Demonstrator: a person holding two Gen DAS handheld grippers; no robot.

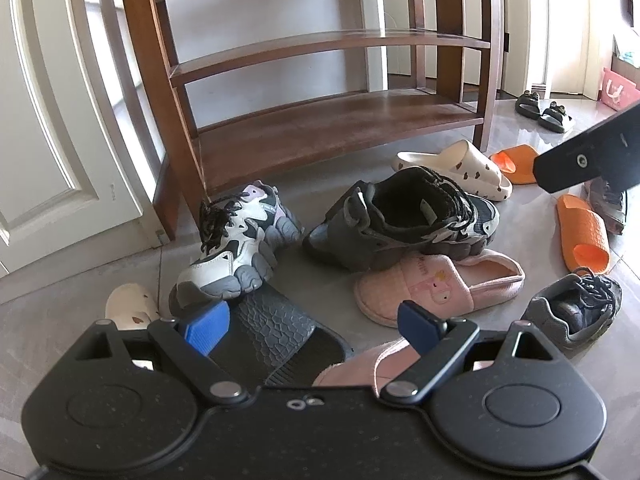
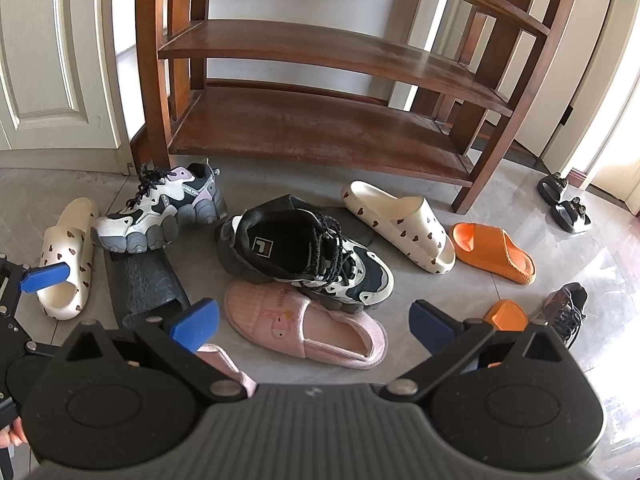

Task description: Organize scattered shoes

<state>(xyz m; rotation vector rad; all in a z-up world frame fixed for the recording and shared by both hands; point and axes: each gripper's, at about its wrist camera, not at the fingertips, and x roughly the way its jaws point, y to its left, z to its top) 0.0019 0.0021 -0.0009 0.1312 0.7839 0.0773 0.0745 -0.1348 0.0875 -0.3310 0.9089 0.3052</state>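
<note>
Shoes lie scattered on the grey floor before an empty wooden shoe rack (image 1: 320, 120) (image 2: 320, 120). A white chunky sneaker (image 1: 240, 240) (image 2: 160, 212) rests partly on a black slide (image 1: 276, 332) (image 2: 144, 280). A black sneaker (image 1: 404, 220) (image 2: 304, 252) leans on a pink slipper (image 1: 436, 284) (image 2: 304, 324). Cream heart slides (image 1: 456, 168) (image 2: 400, 228) (image 2: 66, 256), orange slides (image 1: 584, 236) (image 2: 492, 252) and a grey sneaker (image 1: 576, 308) (image 2: 568, 312) lie around. My left gripper (image 1: 316, 328) hangs open over the black slide. My right gripper (image 2: 316, 324) is open above the pink slipper.
A white panelled door (image 1: 52, 140) (image 2: 48, 60) stands left of the rack. A pair of black sandals (image 1: 544, 112) (image 2: 564, 204) sits at the far right. A second pink slipper (image 1: 360, 364) lies under the left gripper. A pink bag (image 1: 618, 90) stands far right.
</note>
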